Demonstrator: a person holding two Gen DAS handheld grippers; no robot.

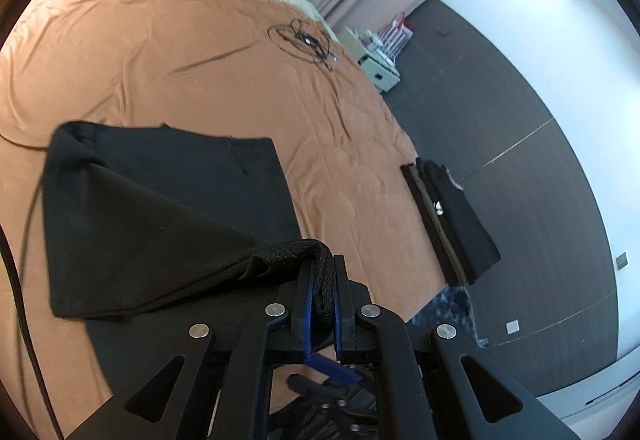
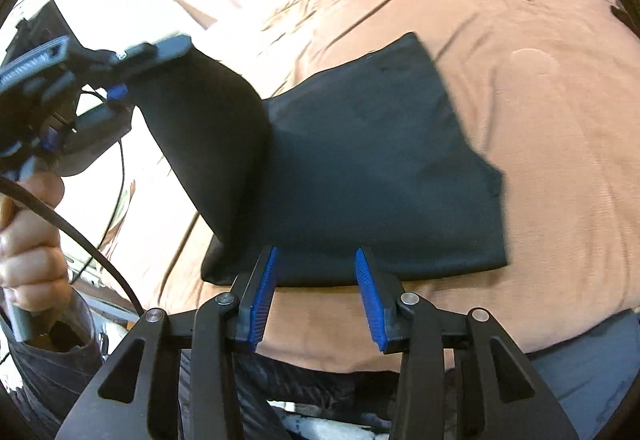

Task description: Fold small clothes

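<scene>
1. Two handheld grippers are working over one dark, soft, roughly rectangular cloth garment (image 2: 380, 168) lying on the orange-brown wrinkled bedsheet (image 1: 180, 52).
2. The left gripper (image 1: 322, 288) is clenching a thick hemmed edge of the garment between its blue pads, lifting that side, probably to carry it across as a fold.
3. The right gripper (image 2: 316, 292) is hanging released just above the near edge, nothing between its blue ribbed pads (image 2: 262, 292); that corner is lying free.
4. The garment is looking partly doubled: one layer flat, the raised flap draping in a smooth curve.
5. A folded dark stack (image 1: 448, 216) is sitting well apart at the bed's edge.
</scene>
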